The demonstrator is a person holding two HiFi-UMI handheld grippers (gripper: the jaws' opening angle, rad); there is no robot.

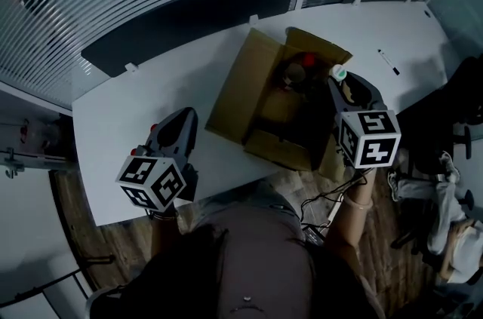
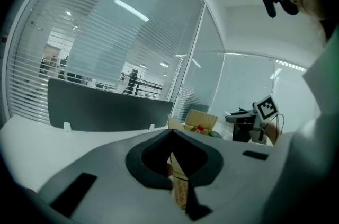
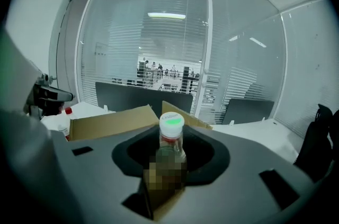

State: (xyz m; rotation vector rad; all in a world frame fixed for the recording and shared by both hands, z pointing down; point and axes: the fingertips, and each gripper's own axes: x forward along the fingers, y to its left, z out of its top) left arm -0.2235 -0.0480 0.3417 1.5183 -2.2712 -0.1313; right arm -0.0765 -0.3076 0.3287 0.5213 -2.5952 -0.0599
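Observation:
My right gripper (image 1: 337,81) is shut on a small bottle (image 1: 339,72) with a white, green-topped cap, held upright over the right side of an open cardboard box (image 1: 264,95). In the right gripper view the bottle (image 3: 172,138) stands between the jaws of the right gripper (image 3: 170,157), with the box flaps (image 3: 106,121) behind it. Inside the box is a red-capped bottle (image 1: 308,59) among dark items. My left gripper (image 1: 183,119) hovers over the white table (image 1: 151,84) left of the box. In its own view the left gripper (image 2: 171,138) has its jaws together, holding nothing.
A pen (image 1: 389,61) lies on the table's far right. An office chair (image 1: 453,121) stands to the right of the table, and cables (image 1: 324,197) hang below its front edge. A dark divider panel (image 1: 189,23) and glass walls with blinds run behind the table.

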